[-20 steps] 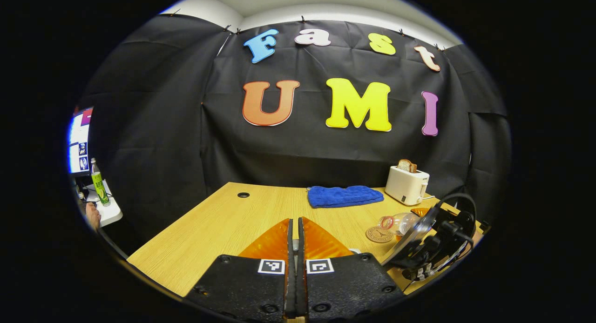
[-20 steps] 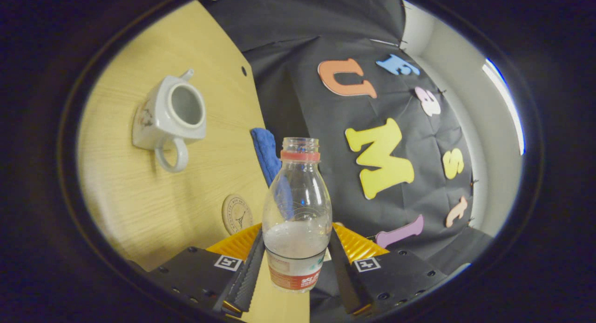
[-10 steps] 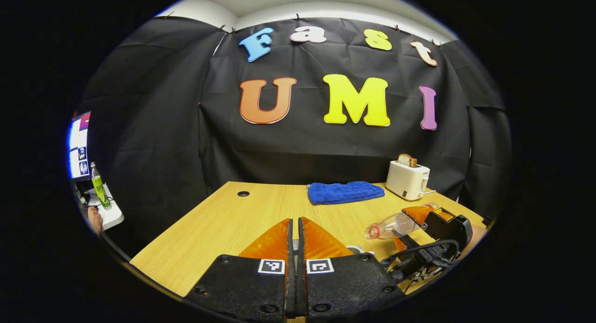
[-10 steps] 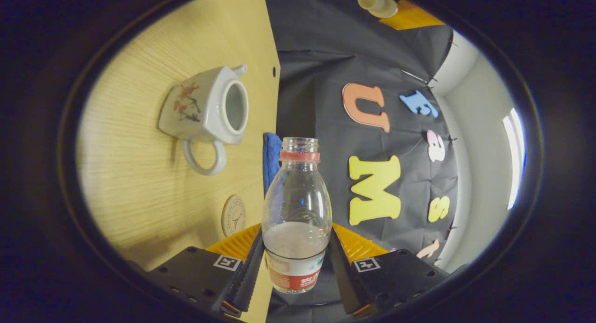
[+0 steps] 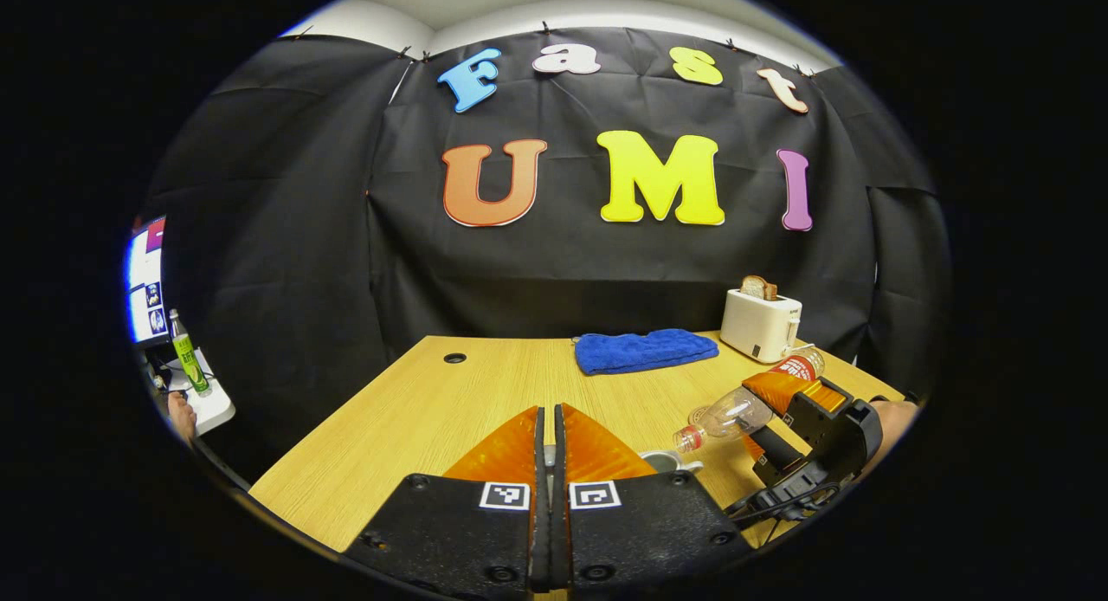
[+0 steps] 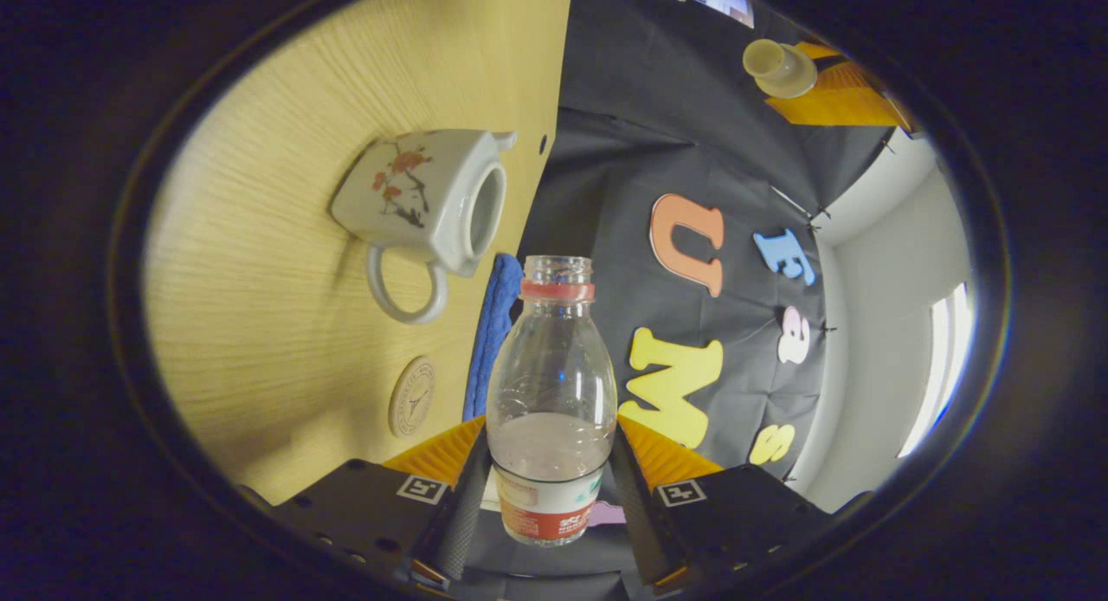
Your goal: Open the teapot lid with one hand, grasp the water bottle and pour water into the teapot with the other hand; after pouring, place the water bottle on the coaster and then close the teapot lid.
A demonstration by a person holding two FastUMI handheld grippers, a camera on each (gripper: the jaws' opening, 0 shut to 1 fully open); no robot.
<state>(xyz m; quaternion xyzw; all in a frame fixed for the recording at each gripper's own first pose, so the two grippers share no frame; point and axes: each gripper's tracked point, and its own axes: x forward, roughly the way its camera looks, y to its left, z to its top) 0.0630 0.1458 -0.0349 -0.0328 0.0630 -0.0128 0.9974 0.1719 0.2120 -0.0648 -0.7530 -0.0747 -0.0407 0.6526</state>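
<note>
Tilting right claw (image 6: 547, 462), water bottle (image 6: 551, 384) over teapot (image 6: 424, 203)

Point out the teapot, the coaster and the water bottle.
teapot (image 6: 407, 194), right gripper view, on its flowered side.
coaster (image 6: 412, 397), right gripper view, on its face.
water bottle (image 6: 551, 384), right gripper view, on its clear body.
</note>
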